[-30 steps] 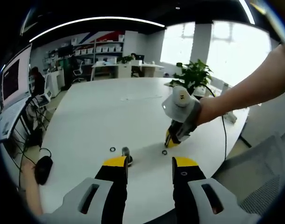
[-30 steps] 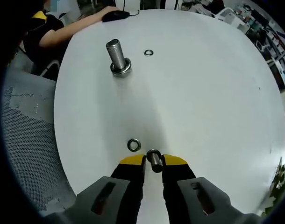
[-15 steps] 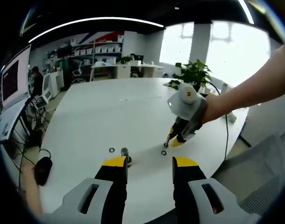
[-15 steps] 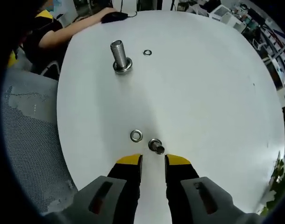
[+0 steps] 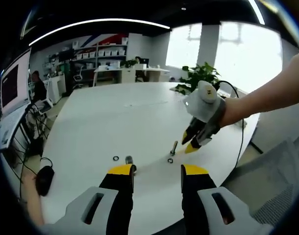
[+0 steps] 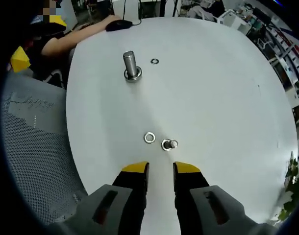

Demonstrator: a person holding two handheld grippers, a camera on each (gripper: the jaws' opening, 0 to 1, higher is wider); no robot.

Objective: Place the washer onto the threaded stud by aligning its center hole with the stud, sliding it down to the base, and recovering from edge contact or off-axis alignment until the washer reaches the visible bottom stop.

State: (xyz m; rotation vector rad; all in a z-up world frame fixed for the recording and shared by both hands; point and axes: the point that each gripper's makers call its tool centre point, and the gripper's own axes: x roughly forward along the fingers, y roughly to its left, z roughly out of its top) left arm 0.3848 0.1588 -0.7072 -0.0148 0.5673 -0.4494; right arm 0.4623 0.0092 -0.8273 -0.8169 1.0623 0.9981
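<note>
I count two threaded studs point(image 6: 132, 65) point(image 6: 170, 144), two loose washers point(image 6: 149, 137) point(image 6: 155, 61), on one table point(image 6: 218, 98).

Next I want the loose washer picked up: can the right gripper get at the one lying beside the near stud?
Probably yes. The right gripper is open and empty, and the washer lies flat on bare table just ahead of its tips. The near stud stands close beside it, apart, so come in slightly left.

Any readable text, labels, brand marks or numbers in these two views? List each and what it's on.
None readable.
Dark monitor screen at the edge of the left gripper view: content too blurred to read.
White storage boxes on the far shelves: any labels too small to read.
Steel threaded studs and small metal washers on the white round table: no markings visible.
</note>
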